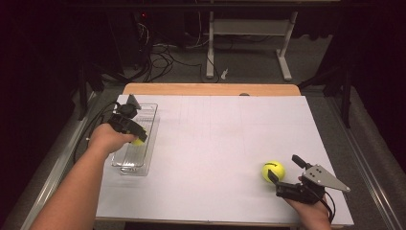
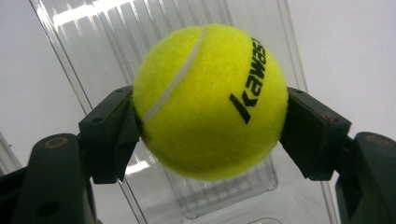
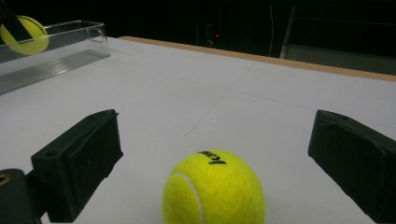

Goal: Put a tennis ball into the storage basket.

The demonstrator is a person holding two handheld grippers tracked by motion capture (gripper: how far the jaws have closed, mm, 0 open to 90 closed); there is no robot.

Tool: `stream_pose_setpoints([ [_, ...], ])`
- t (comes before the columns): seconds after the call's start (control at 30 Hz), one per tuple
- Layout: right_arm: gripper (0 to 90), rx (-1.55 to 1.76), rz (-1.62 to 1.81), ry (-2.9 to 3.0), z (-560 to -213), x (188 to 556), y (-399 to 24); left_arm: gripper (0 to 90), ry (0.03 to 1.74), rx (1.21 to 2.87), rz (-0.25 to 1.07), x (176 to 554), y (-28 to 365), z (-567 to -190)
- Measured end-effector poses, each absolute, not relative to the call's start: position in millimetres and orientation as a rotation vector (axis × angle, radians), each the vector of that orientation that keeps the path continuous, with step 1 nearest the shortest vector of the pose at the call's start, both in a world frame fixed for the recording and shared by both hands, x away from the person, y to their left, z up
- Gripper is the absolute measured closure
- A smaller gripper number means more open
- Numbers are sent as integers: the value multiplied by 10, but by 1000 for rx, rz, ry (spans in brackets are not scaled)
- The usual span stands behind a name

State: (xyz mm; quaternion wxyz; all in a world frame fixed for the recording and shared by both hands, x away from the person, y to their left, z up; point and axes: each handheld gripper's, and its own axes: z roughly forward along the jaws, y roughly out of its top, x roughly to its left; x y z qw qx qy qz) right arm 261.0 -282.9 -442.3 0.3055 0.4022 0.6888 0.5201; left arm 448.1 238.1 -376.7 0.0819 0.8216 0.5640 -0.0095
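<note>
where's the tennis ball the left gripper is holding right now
In the high view it sits at the table's left side, clamped in the left gripper over the clear tray. The held tennis ball hangs above the tray's ribbed floor.

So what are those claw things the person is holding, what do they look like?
Both are black hand-held tools. The left claw has two chunky black jaws with flat pads and a black cable trailing off the table edge. The right claw looks the same, with a grey three-cornered plate on top. The forearms are bare, no sleeves.
</note>
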Motion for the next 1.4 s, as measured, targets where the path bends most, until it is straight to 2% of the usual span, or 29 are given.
stream_pose_setpoints([
  [1.27,30,1064,1373,1831,-4425,2605,-2817,259,1688,2436,-31,4471,2414,-3722],
  [1.3,29,1063,1374,1829,-4425,2606,-2819,235,1683,2430,-19,4467,2414,-3711],
  [1.4,29,1065,1374,1829,-4425,2606,-2821,85,1651,2390,-28,4454,2417,-3641],
])
